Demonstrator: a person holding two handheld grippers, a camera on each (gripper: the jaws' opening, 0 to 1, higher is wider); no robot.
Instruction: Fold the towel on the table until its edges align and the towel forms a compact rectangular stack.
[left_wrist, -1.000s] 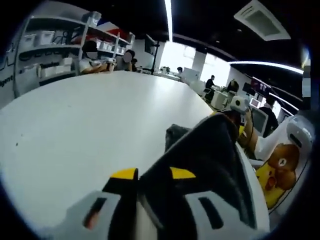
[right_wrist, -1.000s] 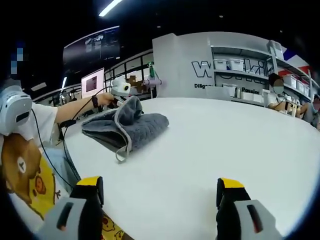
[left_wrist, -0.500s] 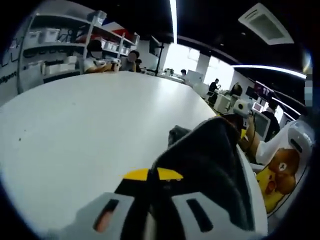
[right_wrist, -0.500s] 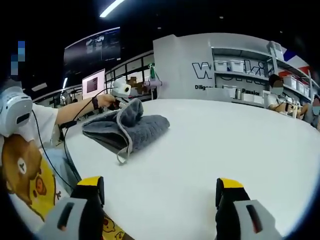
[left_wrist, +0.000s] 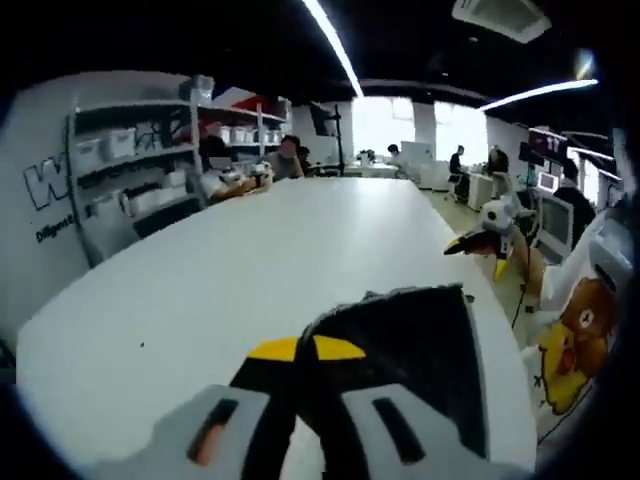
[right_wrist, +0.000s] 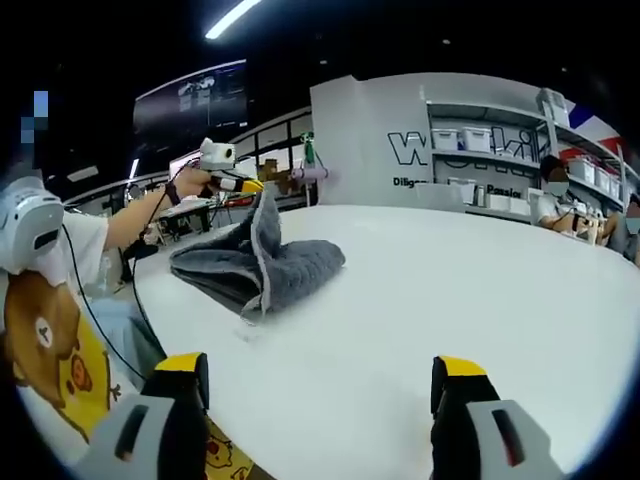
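Towel (right_wrist: 262, 262) in left hand-held gripper (left_wrist: 297, 348)

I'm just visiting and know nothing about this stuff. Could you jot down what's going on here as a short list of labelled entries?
Setting: a large white table in an open office with shelves
Object being handled: a grey towel, partly folded, near the table's edge
Left claw: shut on a corner of the towel, lifting it off the table
Right claw: open, holding nothing, low over bare table, apart from the towel
Fold status: not finished; the towel is bunched, edges not lined up
Also visible: the person's yellow shirt with a bear print
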